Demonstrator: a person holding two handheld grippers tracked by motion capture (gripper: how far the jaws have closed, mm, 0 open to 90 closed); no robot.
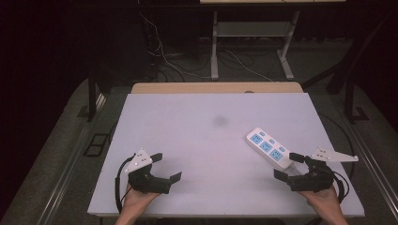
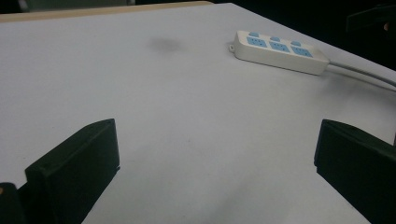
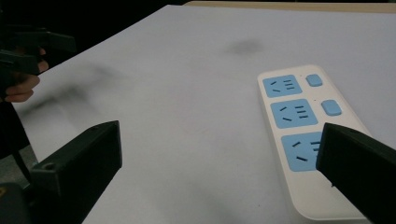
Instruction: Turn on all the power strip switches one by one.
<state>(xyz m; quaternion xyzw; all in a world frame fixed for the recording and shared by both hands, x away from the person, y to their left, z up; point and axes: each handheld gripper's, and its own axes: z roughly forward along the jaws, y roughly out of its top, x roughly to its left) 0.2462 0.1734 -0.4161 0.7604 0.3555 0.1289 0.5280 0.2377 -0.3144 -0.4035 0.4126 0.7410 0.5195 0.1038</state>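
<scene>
High view, power strip (image 1: 268, 148) beside open right hand-held gripper (image 1: 288, 165)

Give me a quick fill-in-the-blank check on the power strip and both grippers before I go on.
1. The power strip has ___ blue sockets.
2. The power strip lies nearest the ___ gripper.
3. The left gripper has its jaws ___, with nothing between them.
4. A dark smudge marks the white ___.

Missing words: three; right; open; table

A white table (image 1: 187, 140) bears a dark smudge (image 1: 219, 121) near its middle; beyond its far edge, cables (image 1: 162, 51) trail over grey floor.
</scene>
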